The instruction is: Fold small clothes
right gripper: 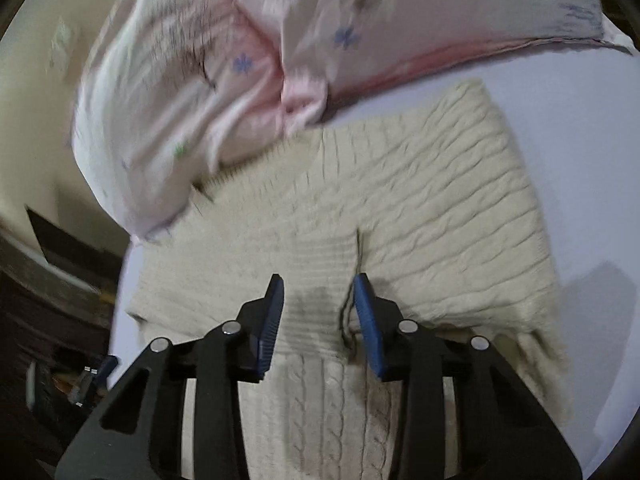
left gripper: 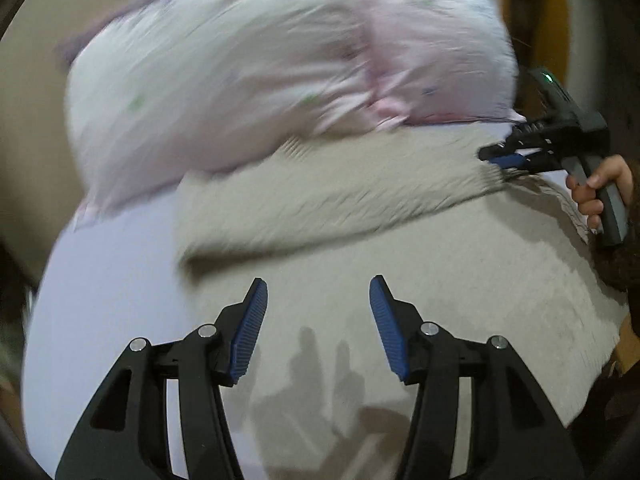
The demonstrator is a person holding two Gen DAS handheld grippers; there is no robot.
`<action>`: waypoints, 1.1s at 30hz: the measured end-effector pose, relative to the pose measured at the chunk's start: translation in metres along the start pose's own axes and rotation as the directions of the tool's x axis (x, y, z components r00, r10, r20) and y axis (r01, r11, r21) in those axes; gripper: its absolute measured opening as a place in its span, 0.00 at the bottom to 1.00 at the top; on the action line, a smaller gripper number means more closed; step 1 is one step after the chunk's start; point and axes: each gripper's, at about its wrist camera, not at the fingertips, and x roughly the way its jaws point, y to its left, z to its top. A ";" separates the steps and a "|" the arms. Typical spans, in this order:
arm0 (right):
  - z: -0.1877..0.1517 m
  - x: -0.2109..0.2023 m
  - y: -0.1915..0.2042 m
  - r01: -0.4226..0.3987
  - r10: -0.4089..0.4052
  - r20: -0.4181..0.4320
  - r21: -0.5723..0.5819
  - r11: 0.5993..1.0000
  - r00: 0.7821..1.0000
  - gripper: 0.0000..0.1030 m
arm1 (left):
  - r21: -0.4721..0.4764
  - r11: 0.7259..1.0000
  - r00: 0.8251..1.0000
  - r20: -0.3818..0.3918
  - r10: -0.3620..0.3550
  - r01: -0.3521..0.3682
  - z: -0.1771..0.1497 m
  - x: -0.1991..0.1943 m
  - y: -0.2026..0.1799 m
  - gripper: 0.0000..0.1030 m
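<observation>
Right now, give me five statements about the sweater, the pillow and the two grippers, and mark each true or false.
1. The left gripper is open with nothing between its fingers. True.
2. The cream knit sweater hangs in the air, clear of the bed sheet. False: it lies on the sheet.
3. The pink floral pillow rests beyond the sweater, over its far edge. True.
4. The right gripper is clamped on the pillow. False: its jaws are apart over the sweater.
5. The sweater is dark blue. False: it is cream cable knit.
</observation>
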 end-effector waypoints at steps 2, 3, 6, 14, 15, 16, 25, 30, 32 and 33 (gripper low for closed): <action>-0.003 0.005 0.009 0.029 -0.029 0.001 -0.048 0.998 1.000 0.06 | -0.069 0.997 0.999 -0.031 -0.043 0.041 -0.015 -0.001 0.010 0.53; -0.004 0.007 0.017 0.001 -0.002 -0.012 -0.084 0.996 1.000 0.06 | -0.088 0.994 0.997 -0.037 -0.062 0.059 -0.021 -0.001 0.011 0.53; 0.003 -0.016 0.035 0.045 -0.030 0.105 -0.142 0.989 0.994 0.06 | -0.111 0.991 0.995 -0.051 -0.084 0.078 -0.029 0.003 0.014 0.53; 0.024 -0.051 0.014 0.291 -0.281 0.188 -0.030 0.956 0.941 0.37 | -0.158 0.984 0.994 -0.072 -0.088 0.076 -0.045 0.004 0.020 0.53; 0.016 -0.059 0.012 0.272 -0.260 0.186 -0.043 0.961 0.948 0.55 | -0.177 0.981 0.994 -0.060 -0.094 0.082 -0.048 -0.004 0.024 0.54; 0.007 -0.068 0.012 0.247 -0.232 0.192 -0.060 0.967 0.954 0.59 | -0.194 0.977 0.994 -0.053 -0.100 0.088 -0.051 -0.009 0.028 0.55; -0.107 -0.131 -0.038 0.144 -0.143 0.038 -0.019 0.989 0.989 0.59 | -0.392 0.902 0.975 -0.049 -0.217 0.181 -0.106 -0.059 0.068 0.64; -0.152 -0.140 -0.063 0.036 -0.037 0.021 0.079 0.996 0.999 0.35 | -0.358 0.917 0.970 -0.096 -0.223 0.176 -0.106 -0.053 0.051 0.64; -0.169 -0.137 -0.064 -0.071 0.071 -0.002 0.101 0.992 0.997 0.31 | -0.351 0.918 0.966 -0.106 -0.235 0.185 -0.106 -0.053 0.044 0.63; -0.173 -0.137 -0.067 -0.106 0.107 -0.004 0.105 0.989 0.994 0.29 | -0.351 0.916 0.964 -0.107 -0.244 0.193 -0.108 -0.054 0.042 0.62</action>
